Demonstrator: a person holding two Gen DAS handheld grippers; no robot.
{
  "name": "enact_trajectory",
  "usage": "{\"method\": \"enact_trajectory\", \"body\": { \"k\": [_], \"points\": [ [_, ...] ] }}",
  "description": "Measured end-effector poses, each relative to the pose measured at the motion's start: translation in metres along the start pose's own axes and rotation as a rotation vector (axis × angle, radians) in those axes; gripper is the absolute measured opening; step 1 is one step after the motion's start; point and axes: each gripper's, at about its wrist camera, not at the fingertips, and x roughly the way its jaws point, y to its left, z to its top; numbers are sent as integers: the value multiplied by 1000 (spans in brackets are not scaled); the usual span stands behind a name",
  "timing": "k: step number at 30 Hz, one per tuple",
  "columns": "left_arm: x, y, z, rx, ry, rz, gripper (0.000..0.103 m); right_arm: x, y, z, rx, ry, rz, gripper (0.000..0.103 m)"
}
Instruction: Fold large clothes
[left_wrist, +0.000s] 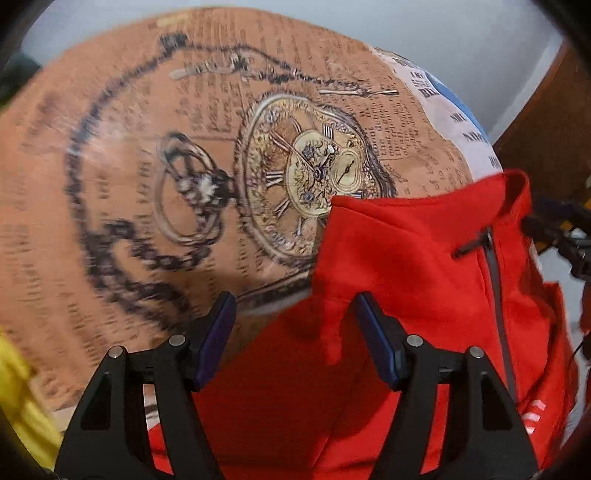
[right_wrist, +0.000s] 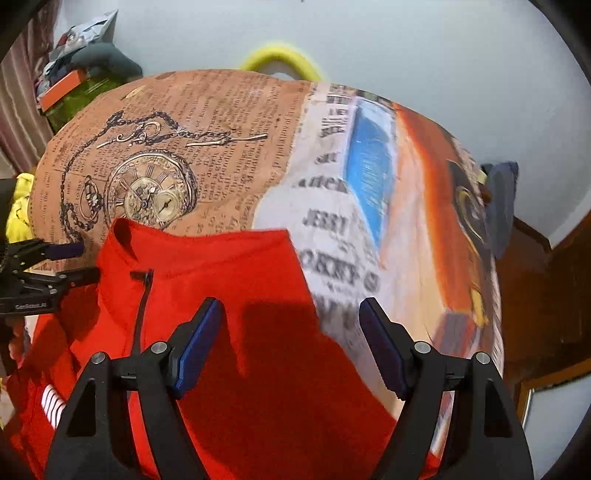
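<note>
A red zip-neck top (left_wrist: 406, 266) lies on a printed cloth (left_wrist: 147, 147) with a pocket-watch picture. It also shows in the right wrist view (right_wrist: 229, 295), collar at the upper left, dark zip running down. My left gripper (left_wrist: 295, 328) is open, just above the red fabric's left edge, nothing between its pads. My right gripper (right_wrist: 290, 339) is open over the red top's right side, empty. The left gripper also shows in the right wrist view (right_wrist: 86, 260) at the far left, beside the collar, fingers apart.
The printed cloth (right_wrist: 369, 206) covers the surface, with newsprint and blue and orange patches on the right. A yellow garment (left_wrist: 22, 398) lies at the left edge. A wooden door (right_wrist: 546, 302) stands on the right. Clutter and a green container (right_wrist: 81, 92) sit at the back left.
</note>
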Motion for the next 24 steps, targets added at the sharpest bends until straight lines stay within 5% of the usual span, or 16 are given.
{"method": "enact_trajectory", "body": {
  "k": [4, 8, 14, 24],
  "points": [
    [9, -3, 0, -31, -11, -28, 65, 13, 11, -1, -14, 3, 28, 54],
    [6, -15, 0, -19, -53, -105, 23, 5, 18, -9, -18, -35, 24, 20],
    [-13, -43, -7, 71, -116, 26, 7, -18, 22, -14, -41, -67, 9, 14],
    [-138, -76, -40, 214, -194, 46, 7, -111, 37, -44, -87, -158, 54, 13]
  ]
}}
